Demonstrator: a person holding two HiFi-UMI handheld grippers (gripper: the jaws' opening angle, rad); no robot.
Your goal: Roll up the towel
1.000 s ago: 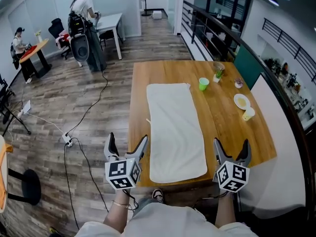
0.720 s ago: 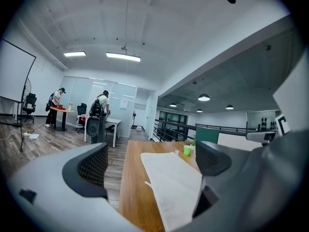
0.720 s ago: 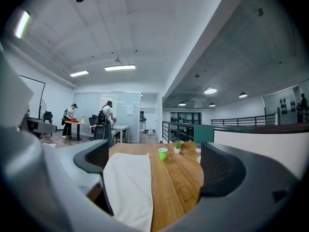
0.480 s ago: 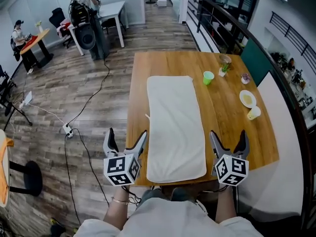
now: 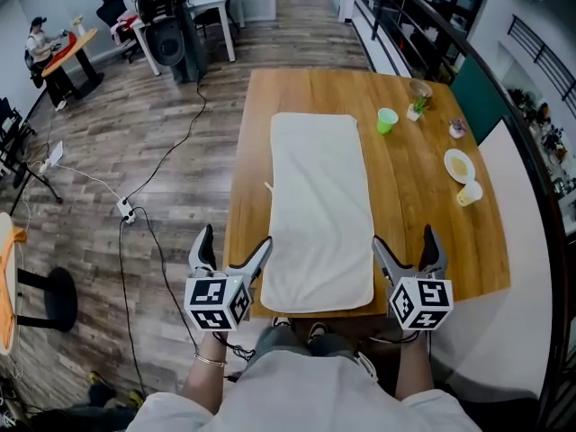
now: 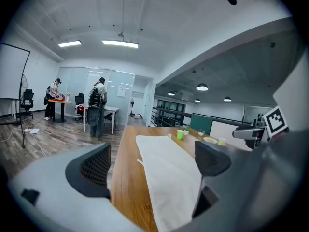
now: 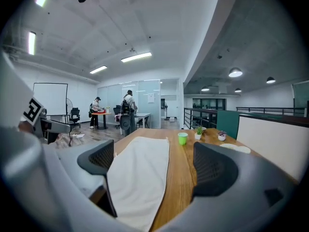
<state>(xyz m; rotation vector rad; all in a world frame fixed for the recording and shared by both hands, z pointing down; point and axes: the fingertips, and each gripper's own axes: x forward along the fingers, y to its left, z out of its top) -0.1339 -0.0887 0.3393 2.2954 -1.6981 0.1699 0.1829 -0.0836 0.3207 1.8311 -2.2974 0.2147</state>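
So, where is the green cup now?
Head view: the green cup stands right of the towel, near its far end, beside a small potted plant.

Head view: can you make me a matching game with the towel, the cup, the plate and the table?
Things:
1 towel
2 cup
3 plate
4 table

What fits:
A green
B brown wood
C white, spread out flat
D round, near the right edge of the tabletop

Pairs: 1-C, 2-A, 3-D, 4-B

One towel [image 5: 321, 210], one green cup [image 5: 387, 120], one plate [image 5: 459, 165], one yellow mug [image 5: 468, 193], one potted plant [image 5: 417, 109], and perhaps one small bowl [image 5: 457, 129].
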